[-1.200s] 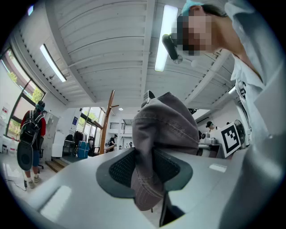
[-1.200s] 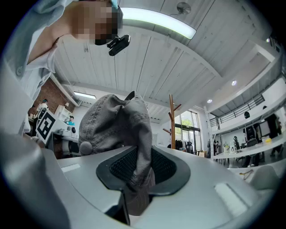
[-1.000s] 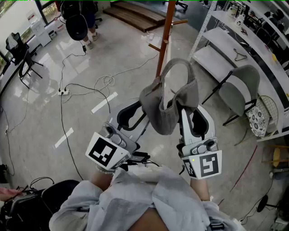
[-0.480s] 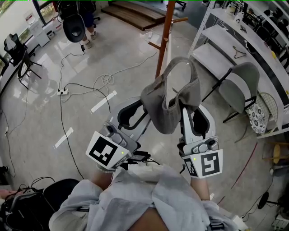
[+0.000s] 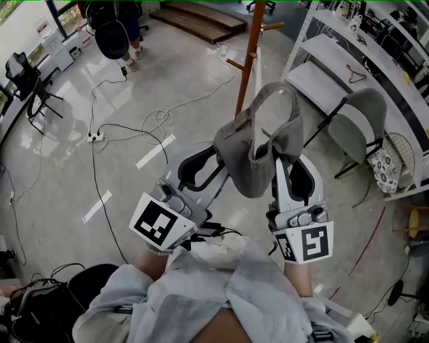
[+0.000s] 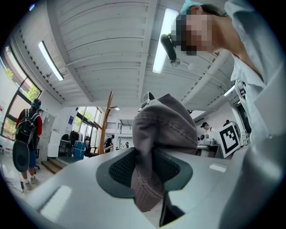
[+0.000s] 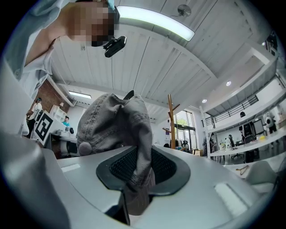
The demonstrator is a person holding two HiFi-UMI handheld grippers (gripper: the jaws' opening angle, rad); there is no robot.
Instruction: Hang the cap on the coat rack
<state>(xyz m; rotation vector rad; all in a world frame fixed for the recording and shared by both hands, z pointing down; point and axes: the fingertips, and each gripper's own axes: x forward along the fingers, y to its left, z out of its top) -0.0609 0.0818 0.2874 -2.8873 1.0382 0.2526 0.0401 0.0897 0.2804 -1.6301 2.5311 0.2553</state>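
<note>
A grey cap hangs in the air between my two grippers, its back strap arching upward. My left gripper is shut on the cap's left edge, and the fabric is pinched between the left gripper's pads. On the opposite side my right gripper is shut on the cap, with cloth squeezed into the right gripper's jaws. The coat rack, an orange-brown wooden pole with pegs, stands just beyond the cap. The coat rack shows left of the cap in the left gripper view; the coat rack shows right of the cap in the right gripper view.
White shelving runs along the right, with a grey folding chair in front of it. Cables and a power strip lie on the glossy floor at left. A person with a backpack stands far off near wooden steps.
Both grippers keep the same hold on the cap. Apart from a slight shift of the view, nothing has visibly moved.
</note>
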